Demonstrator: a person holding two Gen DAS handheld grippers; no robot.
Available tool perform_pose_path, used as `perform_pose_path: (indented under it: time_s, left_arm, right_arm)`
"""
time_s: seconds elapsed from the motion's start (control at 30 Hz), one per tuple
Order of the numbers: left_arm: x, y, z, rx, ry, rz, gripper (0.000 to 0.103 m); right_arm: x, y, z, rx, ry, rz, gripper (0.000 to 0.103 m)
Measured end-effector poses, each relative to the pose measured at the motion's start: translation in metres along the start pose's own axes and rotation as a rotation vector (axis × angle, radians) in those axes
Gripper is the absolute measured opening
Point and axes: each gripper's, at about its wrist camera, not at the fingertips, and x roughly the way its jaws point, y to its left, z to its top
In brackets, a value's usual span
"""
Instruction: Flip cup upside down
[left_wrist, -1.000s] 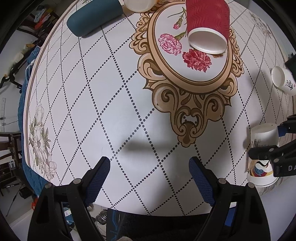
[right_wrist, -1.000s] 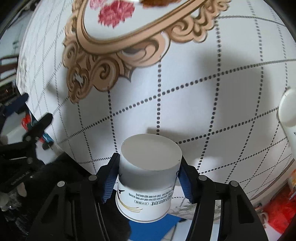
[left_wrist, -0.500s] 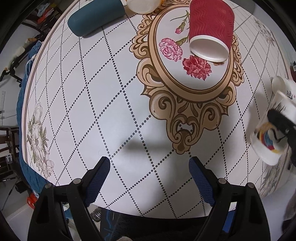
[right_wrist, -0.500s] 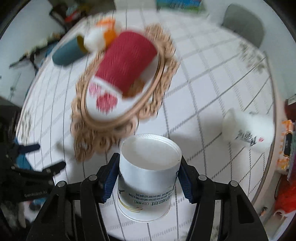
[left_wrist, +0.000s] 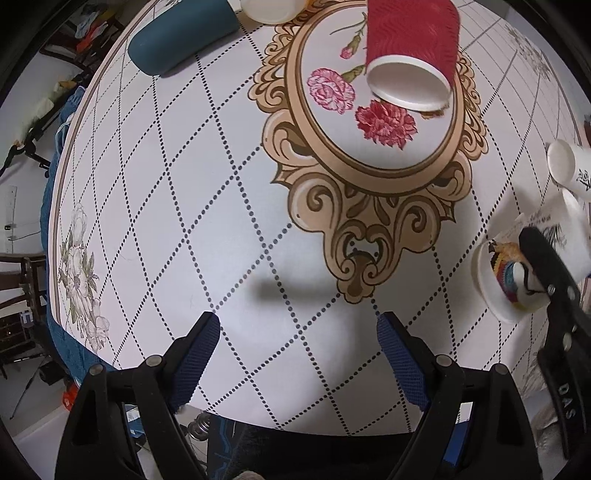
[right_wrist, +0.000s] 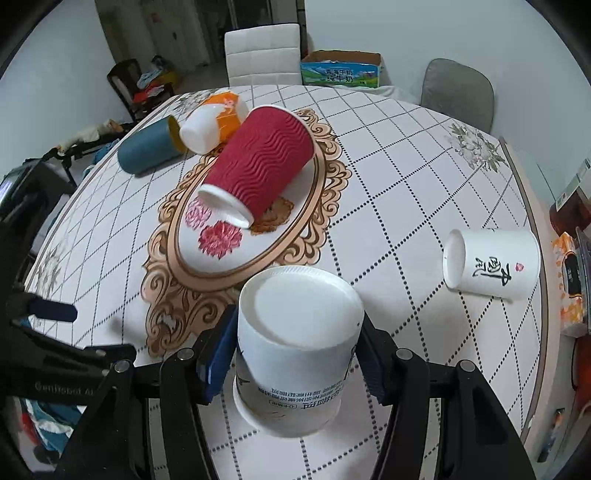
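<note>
White cup clamped base-up in right gripper near table edge; left gripper gapes empty.

My blue-padded right gripper clamps a white printed cup. At eleven o'clock a red wavy-ribbed cup lies on the white, dot-latticed tablecloth.
</note>
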Motion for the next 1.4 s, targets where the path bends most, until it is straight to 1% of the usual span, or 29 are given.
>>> perform_pose_path:
  time_s: [0.17,0.27,0.3,0.33,0.37,0.4,0.47,0.53,0.63,0.67,0.7,0.73,0.8,0.97,1.13,1.23,1.4]
  left_arm:
    - [0.000,-0.006,-0.009,0.001,-0.004,0.001,0.087]
    - [-0.003,-0.008,-0.015,-0.004,-0.016,-0.002,0.087]
    - [-0.005,-0.008,-0.017,-0.008,-0.022,-0.004,0.087]
    - [-0.008,-0.008,-0.020,-0.013,-0.030,-0.004,0.087]
    - [-0.011,-0.008,-0.022,-0.016,-0.041,-0.003,0.087]
    - [-0.015,-0.008,-0.025,-0.019,-0.052,-0.001,0.087]
    - [-0.023,-0.008,-0.031,-0.023,-0.074,0.000,0.087]
    - [-0.032,-0.008,-0.037,-0.027,-0.100,-0.001,0.087]
    - [-0.051,-0.007,-0.049,-0.035,-0.149,-0.012,0.087]
    - [-0.059,-0.006,-0.054,-0.036,-0.167,-0.016,0.096]
    - [-0.064,-0.007,-0.056,-0.034,-0.179,-0.019,0.100]
    - [-0.071,-0.007,-0.057,-0.031,-0.195,-0.021,0.101]
    - [-0.086,-0.005,-0.065,-0.023,-0.231,-0.020,0.101]
    - [-0.129,-0.005,-0.081,-0.011,-0.320,-0.039,0.101]
    - [-0.165,-0.003,-0.101,0.020,-0.407,-0.052,0.101]
    - [-0.187,-0.001,-0.119,0.046,-0.459,-0.060,0.101]
    - [-0.221,0.005,-0.154,0.071,-0.537,-0.069,0.101]
  right_arm:
    - [-0.004,0.000,-0.010,-0.007,0.030,0.015,0.063]
    - [-0.002,0.000,-0.015,0.003,0.075,0.021,0.064]
    - [-0.001,-0.001,-0.016,0.009,0.091,0.016,0.067]
    - [-0.001,-0.001,-0.017,0.017,0.102,0.013,0.073]
    - [-0.002,-0.002,-0.018,0.026,0.113,0.013,0.076]
    - [-0.004,-0.003,-0.019,0.040,0.122,0.013,0.079]
    - [-0.011,-0.005,-0.020,0.062,0.129,0.009,0.079]
    - [-0.021,-0.008,-0.021,0.088,0.139,0.005,0.088]
    - [-0.048,-0.016,-0.022,0.131,0.137,-0.014,0.092]
    - [-0.062,-0.018,-0.022,0.142,0.129,-0.038,0.092]
    - [-0.073,-0.020,-0.022,0.148,0.117,-0.051,0.094]
    - [-0.083,-0.022,-0.022,0.150,0.104,-0.064,0.096]
    - [-0.108,-0.026,-0.022,0.155,0.075,-0.099,0.096]
    - [-0.155,-0.029,-0.026,0.179,0.043,-0.151,0.097]
    - [-0.207,-0.017,-0.035,0.185,-0.023,-0.190,0.097]
    - [-0.233,-0.011,-0.041,0.201,-0.055,-0.207,0.098]
    - [-0.291,0.004,-0.056,0.229,-0.110,-0.232,0.098]
